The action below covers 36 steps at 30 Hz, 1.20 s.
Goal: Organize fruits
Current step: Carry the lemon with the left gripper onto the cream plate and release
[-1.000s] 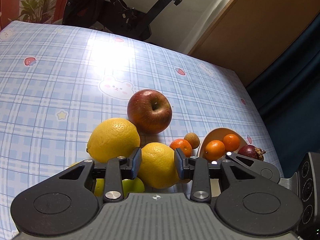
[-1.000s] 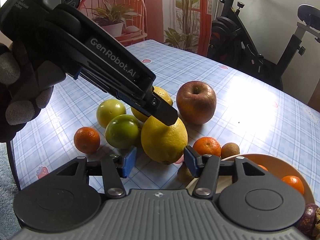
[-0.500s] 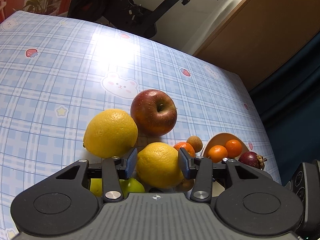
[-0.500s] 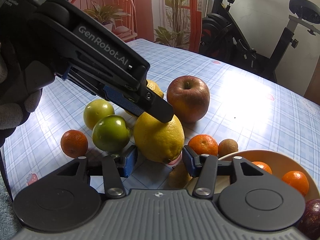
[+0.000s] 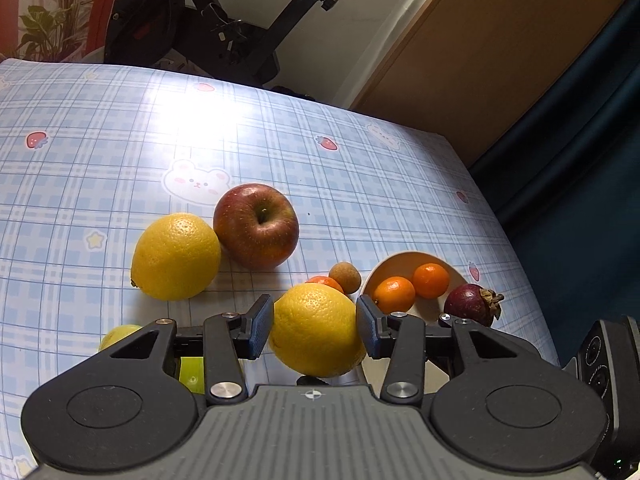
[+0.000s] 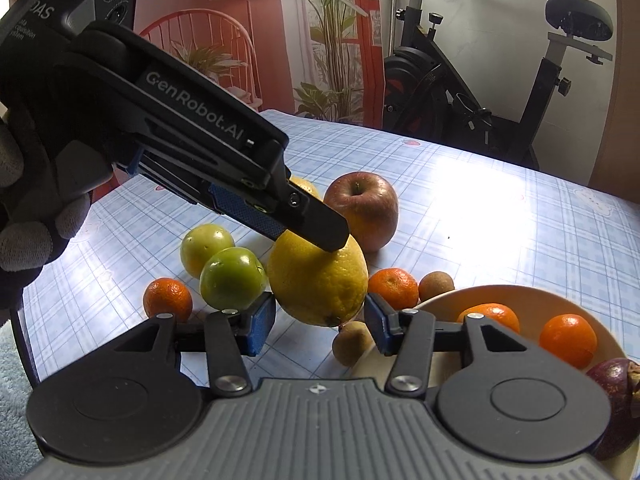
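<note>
My left gripper (image 5: pixel 314 326) is shut on a yellow lemon (image 5: pixel 316 328), held a little above the checked tablecloth (image 5: pixel 120 152). From the right wrist, one of the left gripper's fingers (image 6: pixel 280 216) lies across the top of that lemon (image 6: pixel 320 276). My right gripper (image 6: pixel 320 322) stands open just in front of the lemon, its pads clear of it. A red apple (image 5: pixel 256 226) and a second lemon (image 5: pixel 176 258) lie behind. A beige bowl (image 6: pixel 520 296) at the right holds two tangerines (image 6: pixel 568 338).
Two green fruits (image 6: pixel 232 278), loose tangerines (image 6: pixel 168 298) and small brown fruits (image 6: pixel 436 286) lie around the lemon. A dark purple mangosteen (image 5: pixel 470 304) sits at the bowl's right rim. A gloved hand (image 6: pixel 24 220) holds the left gripper. An exercise bike (image 6: pixel 480 80) stands beyond the table.
The left gripper's jaws widened around the lemon, and gripper and lemon rose from the table. The right gripper's jaws narrowed a little and it shifted slightly.
</note>
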Motion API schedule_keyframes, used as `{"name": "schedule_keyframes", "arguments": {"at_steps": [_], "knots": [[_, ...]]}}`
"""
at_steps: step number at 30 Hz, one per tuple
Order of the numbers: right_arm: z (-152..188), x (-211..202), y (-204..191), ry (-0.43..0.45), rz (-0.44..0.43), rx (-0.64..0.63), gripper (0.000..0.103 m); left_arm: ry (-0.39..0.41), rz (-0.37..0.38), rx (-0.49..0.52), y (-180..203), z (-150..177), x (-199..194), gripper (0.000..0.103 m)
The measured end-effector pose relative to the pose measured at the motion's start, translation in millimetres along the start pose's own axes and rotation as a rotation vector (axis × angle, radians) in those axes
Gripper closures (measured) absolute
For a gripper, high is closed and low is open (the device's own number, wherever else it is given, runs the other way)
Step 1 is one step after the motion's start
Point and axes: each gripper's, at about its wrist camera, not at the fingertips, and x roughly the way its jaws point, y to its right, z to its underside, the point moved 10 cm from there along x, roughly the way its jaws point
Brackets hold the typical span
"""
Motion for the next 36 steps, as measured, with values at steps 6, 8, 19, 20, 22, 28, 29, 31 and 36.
{"name": "schedule_keyframes", "arguments": {"at_steps": [6,8,19,20,22,28,29,31,36], "knots": [[5,-29,18,0.043,0.036,0.040,0.051,-0.004,0.026,0.057,31,-2,3,0.056],[8,-34,26,0.044,0.046,0.056,0.051,-0.015,0.030,0.074,41,-1,8,0.056],[35,-44,59,0.021,0.063,0.150,0.051,-0.084,0.002,0.137,68,13,47,0.056],[36,-43,60,0.021,0.063,0.152,0.051,-0.087,-0.002,0.137,67,13,49,0.056],[36,-41,61,0.021,0.060,0.155,0.051,-0.094,-0.010,0.138,64,13,51,0.055],[39,-30,65,0.009,0.070,0.152,0.051,-0.109,-0.019,0.112,58,11,59,0.056],[39,-31,66,0.012,0.071,0.155,0.051,-0.103,-0.020,0.113,58,10,60,0.056],[38,-29,68,0.015,0.074,0.165,0.051,-0.097,-0.024,0.118,59,9,62,0.056],[37,-28,70,0.008,0.090,0.173,0.050,-0.083,-0.029,0.138,62,7,62,0.058]]}}
